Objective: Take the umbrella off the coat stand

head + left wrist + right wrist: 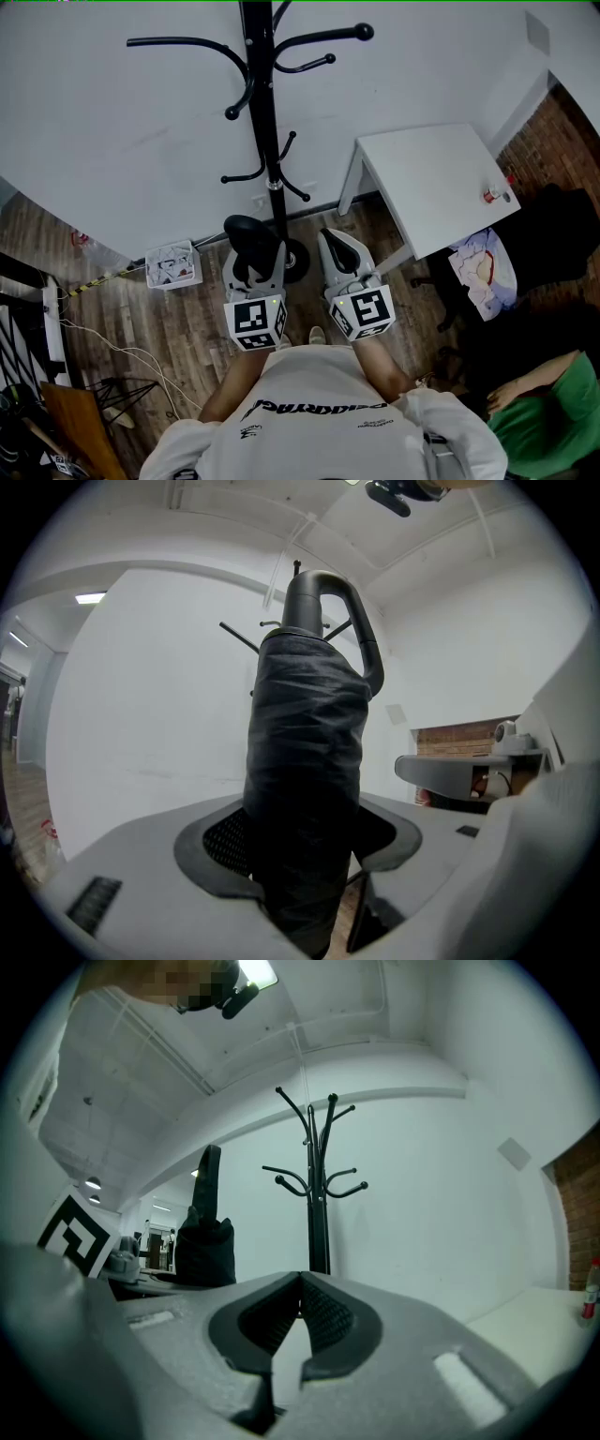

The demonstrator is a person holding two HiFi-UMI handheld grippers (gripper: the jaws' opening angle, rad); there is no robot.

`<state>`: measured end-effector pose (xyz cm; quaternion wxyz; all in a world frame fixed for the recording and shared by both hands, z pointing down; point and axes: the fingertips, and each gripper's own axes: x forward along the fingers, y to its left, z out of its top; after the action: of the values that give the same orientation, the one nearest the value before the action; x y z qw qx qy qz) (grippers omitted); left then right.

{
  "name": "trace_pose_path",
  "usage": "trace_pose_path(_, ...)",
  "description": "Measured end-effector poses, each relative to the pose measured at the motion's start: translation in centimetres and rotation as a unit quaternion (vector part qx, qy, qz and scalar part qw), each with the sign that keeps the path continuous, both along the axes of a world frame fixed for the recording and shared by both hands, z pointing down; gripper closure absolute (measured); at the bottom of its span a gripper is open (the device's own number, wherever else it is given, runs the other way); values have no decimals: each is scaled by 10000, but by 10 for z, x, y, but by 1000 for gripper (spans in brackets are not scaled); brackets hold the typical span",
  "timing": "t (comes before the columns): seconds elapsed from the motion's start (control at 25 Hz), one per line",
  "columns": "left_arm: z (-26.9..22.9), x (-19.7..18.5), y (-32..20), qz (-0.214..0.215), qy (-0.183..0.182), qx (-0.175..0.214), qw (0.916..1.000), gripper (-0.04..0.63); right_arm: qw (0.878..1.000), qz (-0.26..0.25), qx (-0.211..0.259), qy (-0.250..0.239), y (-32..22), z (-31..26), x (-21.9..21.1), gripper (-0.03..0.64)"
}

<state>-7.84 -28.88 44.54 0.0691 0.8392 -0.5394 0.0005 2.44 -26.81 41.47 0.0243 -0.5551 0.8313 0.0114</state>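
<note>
A folded black umbrella [305, 752] with a curved hook handle [330, 592] stands upright between the jaws of my left gripper [300, 855], which is shut on its wrapped canopy. In the head view the umbrella [246, 234] is off the hooks, in front of the black coat stand [261, 112] and low beside its pole. The left gripper [255, 267] and right gripper [336, 244] sit side by side. In the right gripper view the right gripper [298, 1309] is shut on nothing, and the umbrella [204, 1237] shows at the left with the coat stand [319, 1194] ahead.
A white table [441, 187] with a small bottle [497, 195] stands to the right of the stand. A white box [172, 264] and cables lie on the wooden floor at left. A person in green [544, 422] sits at lower right.
</note>
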Motion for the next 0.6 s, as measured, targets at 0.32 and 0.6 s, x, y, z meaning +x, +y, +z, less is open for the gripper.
trace_pose_path(0.32, 7, 3, 3, 36, -27, -53, 10000, 331, 9999, -9, -11, 99, 0, 3, -1, 618)
trace_pose_path(0.6, 7, -2, 2, 12, -59, -32, 10000, 331, 9999, -14, -24, 122, 0, 3, -4, 618)
